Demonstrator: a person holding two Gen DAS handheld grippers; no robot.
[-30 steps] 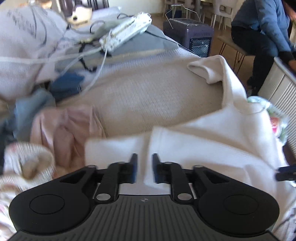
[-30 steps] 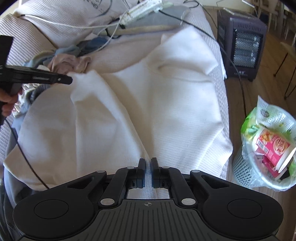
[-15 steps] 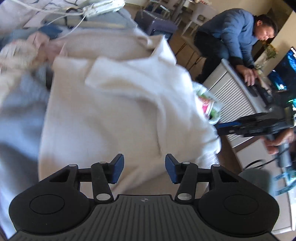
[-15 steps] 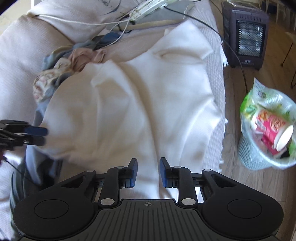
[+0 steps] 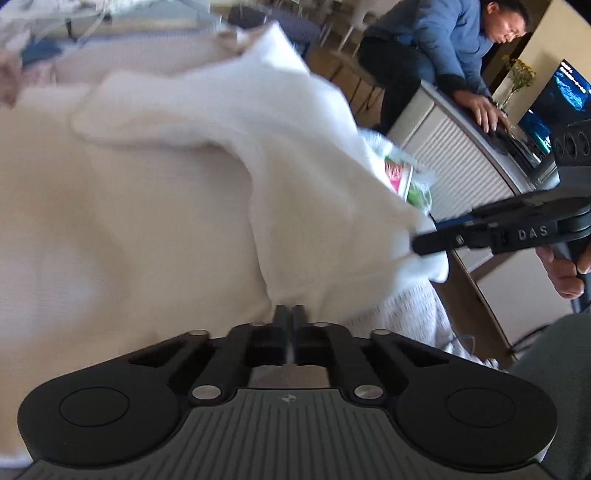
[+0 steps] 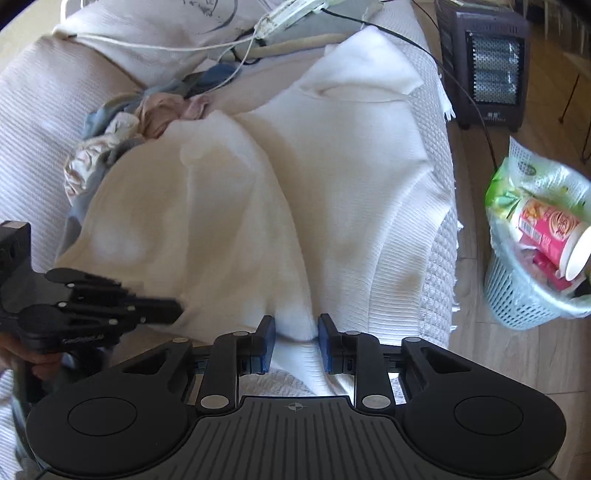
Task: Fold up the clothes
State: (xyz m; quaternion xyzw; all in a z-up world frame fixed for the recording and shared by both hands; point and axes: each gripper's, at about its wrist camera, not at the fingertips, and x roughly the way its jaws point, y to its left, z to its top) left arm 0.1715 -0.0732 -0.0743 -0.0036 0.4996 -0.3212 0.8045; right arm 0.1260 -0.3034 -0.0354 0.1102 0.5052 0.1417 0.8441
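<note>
A white knit garment (image 6: 295,184) lies spread over the sofa seat, creased down its middle; it also fills the left wrist view (image 5: 184,184). My left gripper (image 5: 289,314) is shut on the garment's near hem; it shows from the side in the right wrist view (image 6: 173,310) at the garment's left edge. My right gripper (image 6: 293,332) is open, with a fold of the near hem lying between its blue pads (image 6: 267,345). In the left wrist view the right gripper (image 5: 424,242) touches the garment's right corner.
A pile of pink, blue and patterned clothes (image 6: 140,125) lies at the back left. A power strip with cables (image 6: 291,14) lies on cushions behind. A heater (image 6: 487,62) and a full waste basket (image 6: 535,251) stand on the floor to the right. A seated man (image 5: 443,48) works at a desk.
My left gripper went from open to shut on the near hem. My right gripper opened wider around a fold of the hem. Both came lower and closer to the garment's near edge.
</note>
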